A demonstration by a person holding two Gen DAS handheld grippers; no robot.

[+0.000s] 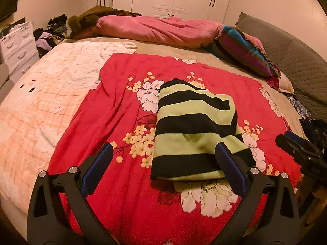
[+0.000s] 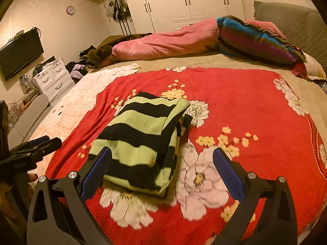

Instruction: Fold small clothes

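A small garment with green and black stripes [image 1: 194, 130] [image 2: 143, 138] lies folded into a thick rectangle on the red floral blanket [image 1: 114, 106] [image 2: 245, 106]. My left gripper [image 1: 163, 153] hangs above its near left side, open wide, with nothing touching the blue pads [image 1: 98, 163]. My right gripper [image 2: 163, 159] hovers over the garment's near right edge, also open and empty; its left pad [image 2: 96, 169] stands in front of the cloth. Each gripper shows at the edge of the other's view: the right gripper [image 1: 296, 149] and the left gripper [image 2: 34, 149].
A pale pink fluffy blanket [image 1: 40, 102] covers the bed's left side. A pink duvet [image 1: 155, 28] and a striped pillow [image 1: 247, 51] lie at the far side, against a grey headboard [image 1: 296, 57]. White drawers [image 2: 53, 77], a clothes pile and a wardrobe [image 2: 184, 0] stand beyond.
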